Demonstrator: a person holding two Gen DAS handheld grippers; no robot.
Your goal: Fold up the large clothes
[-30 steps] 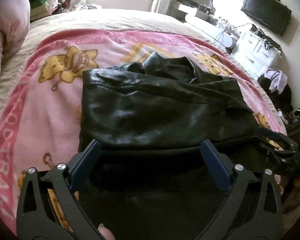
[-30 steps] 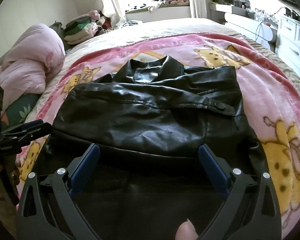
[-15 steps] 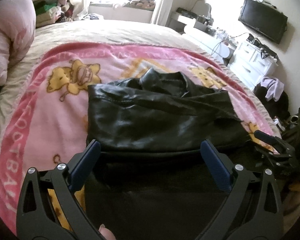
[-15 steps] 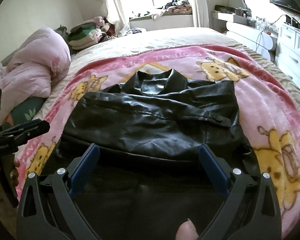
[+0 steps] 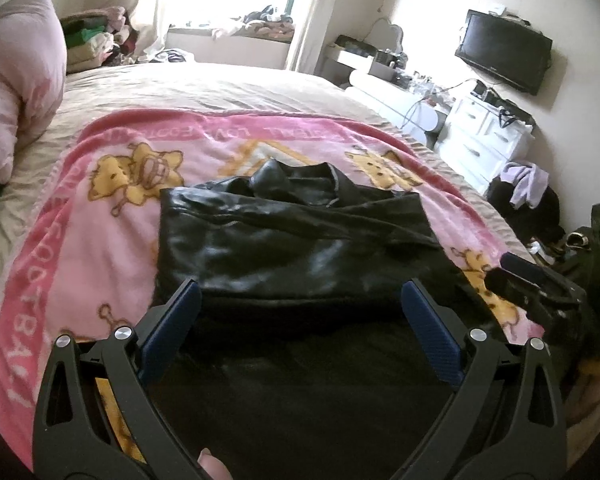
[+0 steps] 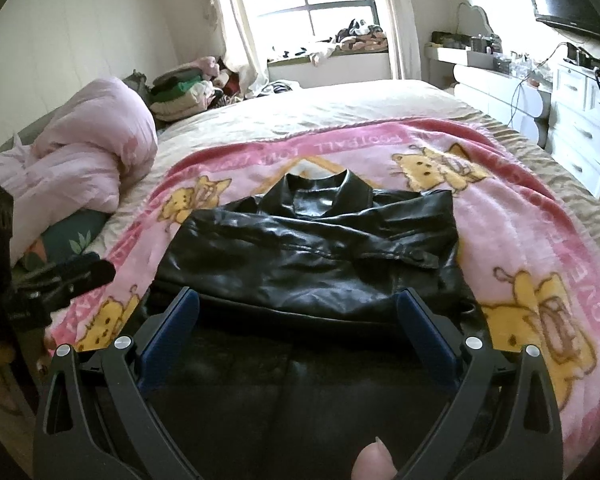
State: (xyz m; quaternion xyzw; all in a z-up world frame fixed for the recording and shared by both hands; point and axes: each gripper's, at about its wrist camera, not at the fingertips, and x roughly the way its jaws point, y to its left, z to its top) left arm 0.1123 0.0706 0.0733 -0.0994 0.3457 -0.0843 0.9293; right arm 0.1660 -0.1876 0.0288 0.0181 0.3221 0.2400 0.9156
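A black leather jacket (image 5: 300, 248) (image 6: 312, 264) lies folded on the pink cartoon blanket (image 5: 84, 240) (image 6: 512, 240), its collar at the far end. Its near part runs in shadow under both grippers. My left gripper (image 5: 300, 292) hovers open over the jacket's near edge with nothing between its blue pads (image 5: 172, 324). My right gripper (image 6: 298, 298) is likewise open and empty above the same edge. Each gripper shows in the other's view: the right gripper (image 5: 532, 284) past the jacket's right side, the left gripper (image 6: 72, 276) past its left side.
The blanket covers a beige bed (image 5: 220, 88). A pink duvet (image 6: 88, 160) is bunched at the left. White drawers (image 5: 484, 140) and a wall television (image 5: 504, 56) stand to the right. Dark clothes (image 5: 528, 200) are heaped by the bed's right side, more clothes (image 6: 184, 92) by the window.
Both grippers have drawn back and up from the jacket, which now looks smaller and farther away. The jacket itself has not moved, and both grippers stayed open.
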